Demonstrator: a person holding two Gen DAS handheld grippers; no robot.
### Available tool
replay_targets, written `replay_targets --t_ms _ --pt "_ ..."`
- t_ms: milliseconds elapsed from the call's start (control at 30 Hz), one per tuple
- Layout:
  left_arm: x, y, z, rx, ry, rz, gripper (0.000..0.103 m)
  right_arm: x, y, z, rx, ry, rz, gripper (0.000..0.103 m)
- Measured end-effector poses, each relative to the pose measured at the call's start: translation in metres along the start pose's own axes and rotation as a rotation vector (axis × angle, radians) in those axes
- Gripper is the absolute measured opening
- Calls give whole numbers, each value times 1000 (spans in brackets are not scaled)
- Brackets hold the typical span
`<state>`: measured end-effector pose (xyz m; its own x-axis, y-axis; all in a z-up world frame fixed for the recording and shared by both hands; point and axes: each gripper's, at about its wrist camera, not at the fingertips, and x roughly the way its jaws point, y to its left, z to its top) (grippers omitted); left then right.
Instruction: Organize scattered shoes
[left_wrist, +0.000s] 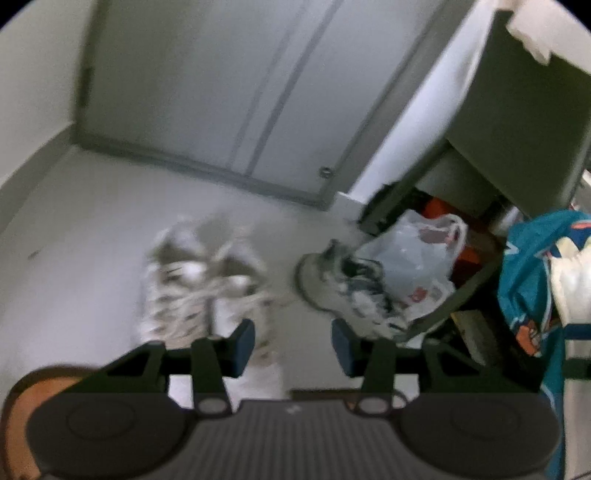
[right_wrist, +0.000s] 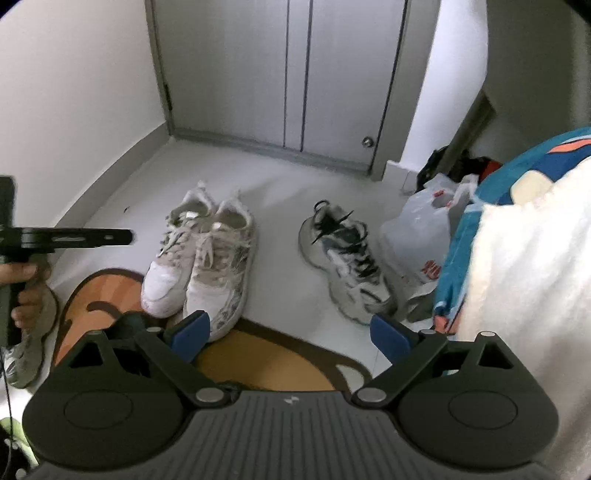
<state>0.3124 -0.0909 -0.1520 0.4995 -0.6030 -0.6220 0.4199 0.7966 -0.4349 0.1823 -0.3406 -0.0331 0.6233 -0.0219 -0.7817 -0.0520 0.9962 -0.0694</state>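
White floor (right_wrist: 280, 192) before the door carries a neat white pair (right_wrist: 199, 258); a grey sneaker (right_wrist: 347, 258) lies apart by the bag (right_wrist: 417, 236). Both claws, left (left_wrist: 293, 345) and right (right_wrist: 290, 334), gape empty. If pairing it, grip its heel collar.

I count 3 shoes on floor: 2 white sneakers (right_wrist: 199, 258) paired at 11 o'clock, 1 grey sneaker (right_wrist: 343, 262) at 1. Also 1 plastic bag (right_wrist: 421, 236), 1 mat (right_wrist: 258, 358).

**Colours by the grey door**

White toes, grey marbled sides on the paired sneakers (right_wrist: 199, 258) before the grey door (right_wrist: 284, 74). Grey-white with black laces on the single sneaker (right_wrist: 345, 258) further right. Orange, brown-edged mat (right_wrist: 258, 362) nearest.
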Motion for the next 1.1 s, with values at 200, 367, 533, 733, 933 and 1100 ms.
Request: replay_targets --t_ms 200,367,533,733,933,1100 --pt "63 -26 27 10 28 -50 56 5 -12 0 37 18 11 97" --pt "120 -43 50 26 46 -85 56 3 -22 1 91 17 17 97" --pt "169 -52 65 36 80 -101 56 1 -31 1 144 16 24 97" --pt "234 -50 73 -6 144 -133 55 1 -41 0 220 24 46 97" --pt "267 -46 74 -44 151 -168 38 2 -47 -2 288 37 76 97" --pt "280 -57 76 -4 169 -152 38 3 -44 -2 290 48 97 97"
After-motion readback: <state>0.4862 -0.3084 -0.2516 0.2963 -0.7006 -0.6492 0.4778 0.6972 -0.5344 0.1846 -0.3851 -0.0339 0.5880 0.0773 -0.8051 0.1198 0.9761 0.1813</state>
